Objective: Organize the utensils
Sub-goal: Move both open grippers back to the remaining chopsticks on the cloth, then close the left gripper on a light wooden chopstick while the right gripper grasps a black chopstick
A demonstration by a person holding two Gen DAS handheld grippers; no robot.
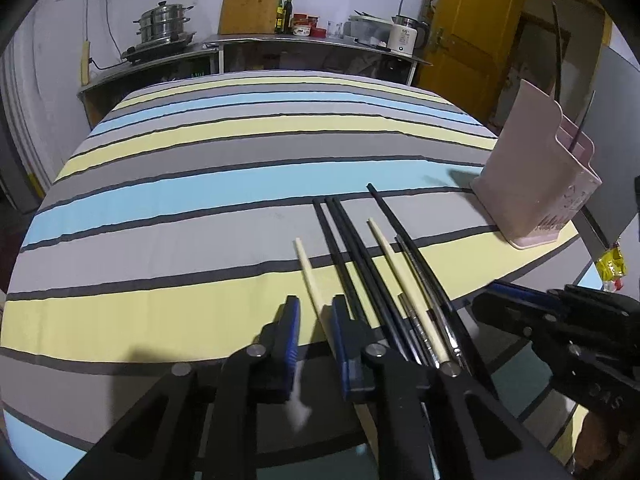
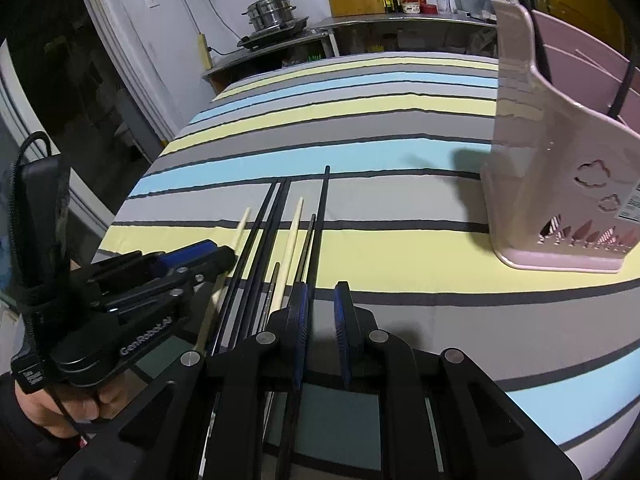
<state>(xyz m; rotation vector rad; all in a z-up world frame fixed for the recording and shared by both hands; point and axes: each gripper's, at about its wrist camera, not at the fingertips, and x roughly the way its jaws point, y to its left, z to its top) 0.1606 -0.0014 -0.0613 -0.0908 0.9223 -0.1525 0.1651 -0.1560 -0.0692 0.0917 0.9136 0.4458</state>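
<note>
Several black, cream and metal chopsticks [image 1: 384, 256] lie side by side on the striped tablecloth near its front edge; they also show in the right wrist view [image 2: 280, 232]. My left gripper [image 1: 316, 308] is open, its fingers on either side of the leftmost cream chopstick [image 1: 308, 272]. My right gripper [image 2: 322, 296] is open and empty, just right of the chopsticks; it shows at the right of the left wrist view [image 1: 520, 308]. The pink utensil holder [image 1: 540, 184] stands at the right with a few black chopsticks in it, and is close in the right wrist view [image 2: 560, 168].
The striped tablecloth [image 1: 200, 200] covers the table. A steel counter at the back carries a steamer pot [image 1: 164, 24], a cutting board [image 1: 250, 2], bottles and a kettle [image 1: 404, 34]. A yellow door [image 1: 472, 28] stands at the back right.
</note>
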